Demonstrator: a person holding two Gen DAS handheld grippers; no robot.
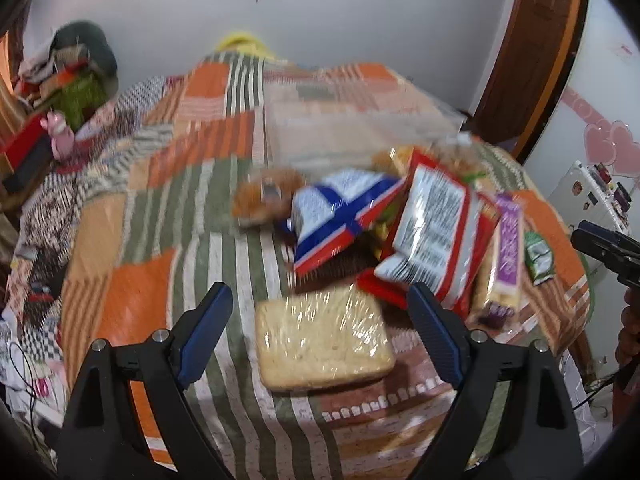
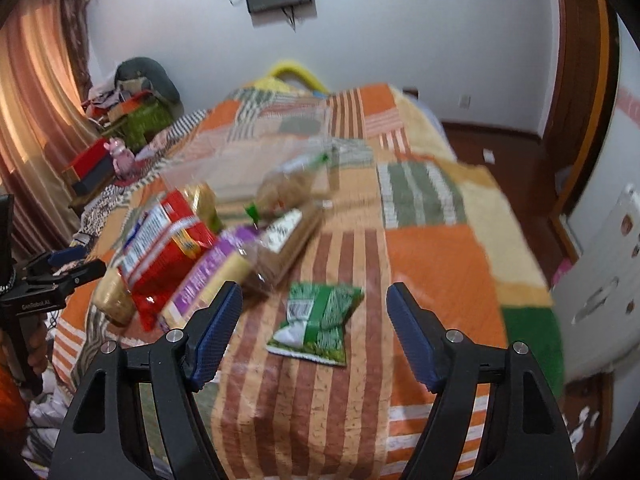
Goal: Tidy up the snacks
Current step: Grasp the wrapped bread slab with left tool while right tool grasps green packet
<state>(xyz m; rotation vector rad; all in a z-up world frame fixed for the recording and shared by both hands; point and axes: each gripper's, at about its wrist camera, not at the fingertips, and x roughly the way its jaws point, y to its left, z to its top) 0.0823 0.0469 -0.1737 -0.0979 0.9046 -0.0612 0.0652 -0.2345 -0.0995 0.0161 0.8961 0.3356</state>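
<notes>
- Snacks lie in a loose heap on a bed (image 1: pixel 160 216) covered with a patchwork quilt of orange, green and cream stripes.
- Counted from both views: one clear-wrapped pale biscuit block (image 1: pixel 322 344), one blue-and-white packet (image 1: pixel 340 216), one red packet (image 1: pixel 432 236) showing its printed back, one purple-labelled sleeve of biscuits (image 1: pixel 506 256), one small green packet (image 2: pixel 316 318), and two clear bags of brown biscuits, a round one (image 1: pixel 268 198) and a longer one (image 2: pixel 292 186). Blur and overlap hide whatever else may sit under the heap.
- Left tongs (image 1: pixel 320 320): both blue-padded fingers spread wide, holding nothing. The wrapped biscuit block lies between the fingers, just beyond them, apart from either pad. The red packet sits just past the right-hand finger.
- Right tongs (image 2: pixel 314 304): also spread wide and holding nothing. The green packet lies flat on the quilt between the two fingers, touching neither. It sits apart from the heap, with the purple-labelled sleeve and red packet off to the left of it.
- Each tongs shows at the edge of the other's view.
</notes>
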